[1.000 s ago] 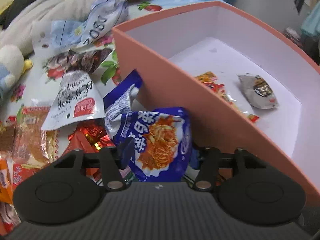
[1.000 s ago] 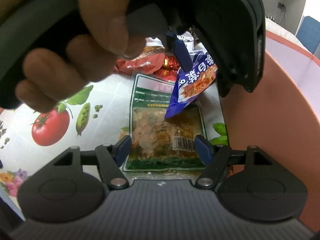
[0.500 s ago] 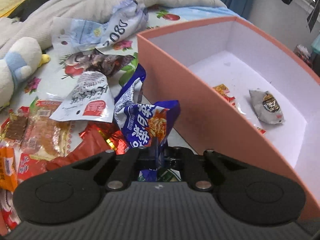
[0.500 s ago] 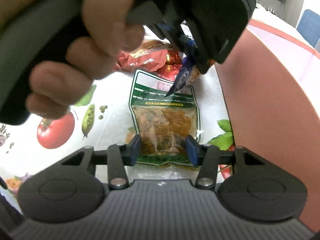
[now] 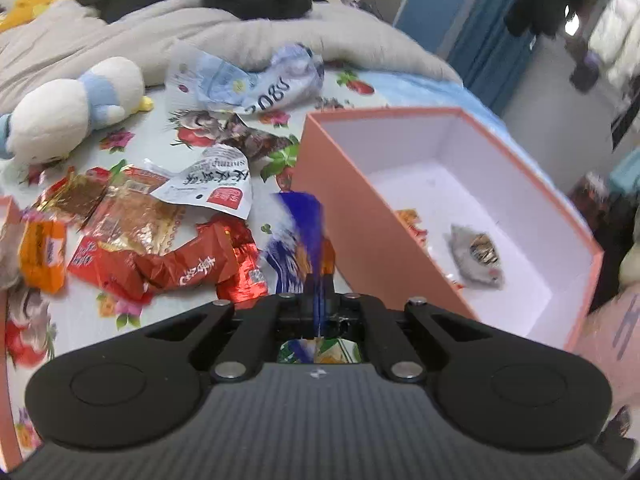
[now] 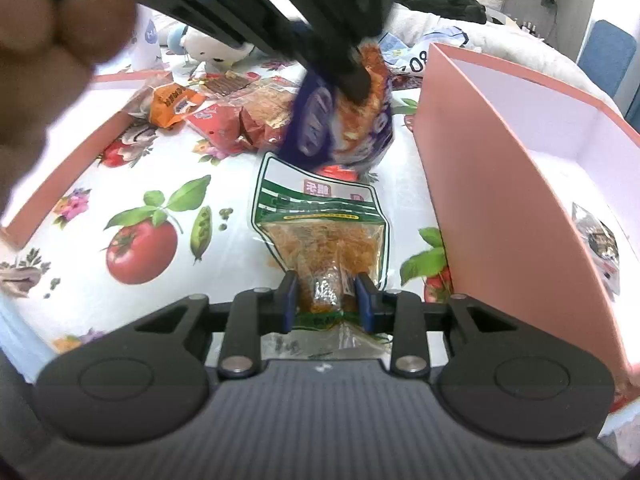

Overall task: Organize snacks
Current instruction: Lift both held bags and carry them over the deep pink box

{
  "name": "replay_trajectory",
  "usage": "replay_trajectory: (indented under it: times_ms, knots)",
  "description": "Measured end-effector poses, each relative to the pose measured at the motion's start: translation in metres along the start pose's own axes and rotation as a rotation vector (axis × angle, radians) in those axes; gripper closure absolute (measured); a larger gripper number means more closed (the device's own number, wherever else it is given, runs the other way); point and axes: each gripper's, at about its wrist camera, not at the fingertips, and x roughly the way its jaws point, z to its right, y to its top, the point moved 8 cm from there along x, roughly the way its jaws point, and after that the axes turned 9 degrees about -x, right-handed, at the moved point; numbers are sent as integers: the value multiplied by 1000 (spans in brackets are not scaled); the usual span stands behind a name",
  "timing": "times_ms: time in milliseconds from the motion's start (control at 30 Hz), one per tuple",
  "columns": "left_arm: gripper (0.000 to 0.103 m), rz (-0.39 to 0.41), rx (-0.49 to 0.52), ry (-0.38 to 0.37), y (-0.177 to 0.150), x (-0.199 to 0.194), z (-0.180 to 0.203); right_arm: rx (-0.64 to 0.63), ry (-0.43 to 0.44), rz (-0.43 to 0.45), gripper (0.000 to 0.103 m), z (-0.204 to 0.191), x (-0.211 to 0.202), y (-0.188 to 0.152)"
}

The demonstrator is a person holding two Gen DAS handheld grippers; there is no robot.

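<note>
The left gripper (image 5: 318,296) is clamped fully shut on the edge of a blue noodle-snack packet (image 5: 308,236), which hangs off the cloth, blurred, just beside the near wall of the salmon-pink box (image 5: 360,216). From the right wrist view the same packet (image 6: 348,120) dangles from the left tool's black fingers, and the hand (image 6: 48,52) holding that tool fills the upper left corner. The right gripper (image 6: 326,300) is closing its blue-tipped jaws around the lower end of a clear green-bordered pouch of orange shredded snack (image 6: 324,236); the pouch bulges between the tips, which press its sides. The pouch lies on the fruit-and-vegetable printed tablecloth (image 6: 140,208), just beside the box's outer wall. Inside the white-lined box sit a grey crumpled packet (image 5: 476,256) and an orange-red wrapper (image 5: 408,220) against the near wall. Left of the box the cloth is strewn with a red packet (image 5: 180,264), an orange packet (image 5: 42,252), a white pouch with a red label (image 5: 216,188) and a pale blue bag (image 5: 256,80). A white and blue plush toy (image 5: 68,112) lies at the far left, beside a grey blanket (image 5: 120,36).
</note>
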Motion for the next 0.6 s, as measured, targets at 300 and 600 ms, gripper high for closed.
replay_trajectory:
  times_ms: [300, 600]
  knots:
    - [103, 67, -43, 8, -8, -54, 1, 22, 44, 6, 69, 0, -26, -6]
    - [103, 122, -108, 30, -31, -103, -5, 55, 64, 14, 70, 0, -54, -14]
